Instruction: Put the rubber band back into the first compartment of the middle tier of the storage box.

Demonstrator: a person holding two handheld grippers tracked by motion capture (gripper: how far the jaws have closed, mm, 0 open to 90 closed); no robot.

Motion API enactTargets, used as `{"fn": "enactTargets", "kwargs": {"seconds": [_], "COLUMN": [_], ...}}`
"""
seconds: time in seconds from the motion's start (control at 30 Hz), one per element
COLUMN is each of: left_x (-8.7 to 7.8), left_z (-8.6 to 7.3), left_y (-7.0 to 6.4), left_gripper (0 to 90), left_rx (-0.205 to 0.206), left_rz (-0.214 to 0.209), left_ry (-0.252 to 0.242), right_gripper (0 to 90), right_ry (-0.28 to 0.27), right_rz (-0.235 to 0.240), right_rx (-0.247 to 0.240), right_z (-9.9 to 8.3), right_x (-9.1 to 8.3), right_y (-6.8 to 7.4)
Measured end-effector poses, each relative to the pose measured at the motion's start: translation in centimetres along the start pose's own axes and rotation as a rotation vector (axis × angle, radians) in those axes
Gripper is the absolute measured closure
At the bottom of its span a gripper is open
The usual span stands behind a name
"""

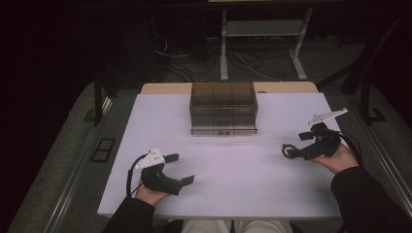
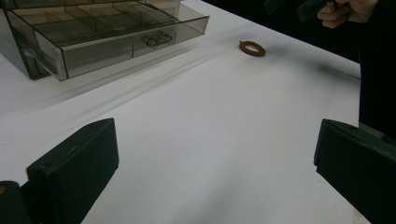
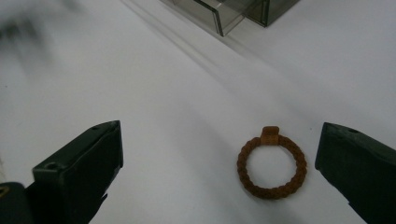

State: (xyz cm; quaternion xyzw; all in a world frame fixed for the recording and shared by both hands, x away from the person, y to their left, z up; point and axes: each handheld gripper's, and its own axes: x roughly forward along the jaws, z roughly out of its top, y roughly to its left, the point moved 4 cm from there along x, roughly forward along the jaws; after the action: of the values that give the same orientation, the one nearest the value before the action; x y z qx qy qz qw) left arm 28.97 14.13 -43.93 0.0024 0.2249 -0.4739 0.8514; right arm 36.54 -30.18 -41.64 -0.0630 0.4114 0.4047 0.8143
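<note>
A small brown braided ring [image 3: 270,135] with a square tab lies flat on the white table [image 1: 233,184], right of centre. My right gripper [image 3: 219,140] hovers open just above it, the ring lying between the jaws and nearer the right one. From above, the ring [image 1: 286,147] shows by the right gripper [image 1: 300,145]. At the front left my left gripper [image 1: 180,168] is open and holds nothing. Along its jaws [image 2: 217,140] I see the ring [image 2: 252,47] far off. A smoked clear drawer box [image 1: 223,109] stands at the back centre.
The drawer box [image 2: 107,32] has a drawer pulled partly out, with dividers inside and a small handle on its front. One of its corners [image 3: 224,14] shows beyond the ring. The person's right hand [image 2: 345,9] sits at the far edge. Desk legs and cables lie behind the table.
</note>
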Motion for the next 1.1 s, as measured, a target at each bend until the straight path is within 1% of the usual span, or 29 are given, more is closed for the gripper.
{"fn": "enactTargets", "kwargs": {"seconds": [0.2, 0.43, 0.77, 0.8, 0.87, 0.97, 1.1], "left_x": [0.0, 0.0, 0.0, 0.0, 0.0, 0.0, 0.0], "left_z": [0.0, 0.0, -0.1, -0.1, -0.1, -0.1, -0.1], "left_y": [0.0, 0.0, 0.0, 0.0, 0.0, 0.0, 0.0], "left_gripper": [0.0, 0.0, 0.0, 0.0, 0.0, 0.0, 0.0], "left_rx": [0.0, 0.004, 0.007, 0.006, 0.007, 0.007, 0.009], "left_rz": [0.002, 0.003, 0.001, 0.001, -0.001, -0.001, -0.002], "left_ry": [0.001, 0.005, 0.011, 0.011, 0.011, 0.012, 0.015], "right_gripper": [0.3, 0.3, 0.3, 0.3, 0.2, 0.2, 0.2], "right_ry": [0.022, 0.066, 0.098, 0.112, 0.121, 0.13, 0.158], "right_rz": [0.001, 0.001, 0.011, 0.013, 0.015, 0.015, 0.02], "right_rx": [-0.005, -0.017, -0.033, -0.038, -0.046, -0.049, -0.05], "right_z": [-0.1, -0.5, -0.6, -0.6, -0.7, -0.7, -0.9], "right_x": [0.6, 1.6, 2.5, 2.7, 3.0, 3.2, 3.7], "right_y": [-0.3, -0.6, -0.6, -0.6, -0.6, -0.5, -0.5]}}
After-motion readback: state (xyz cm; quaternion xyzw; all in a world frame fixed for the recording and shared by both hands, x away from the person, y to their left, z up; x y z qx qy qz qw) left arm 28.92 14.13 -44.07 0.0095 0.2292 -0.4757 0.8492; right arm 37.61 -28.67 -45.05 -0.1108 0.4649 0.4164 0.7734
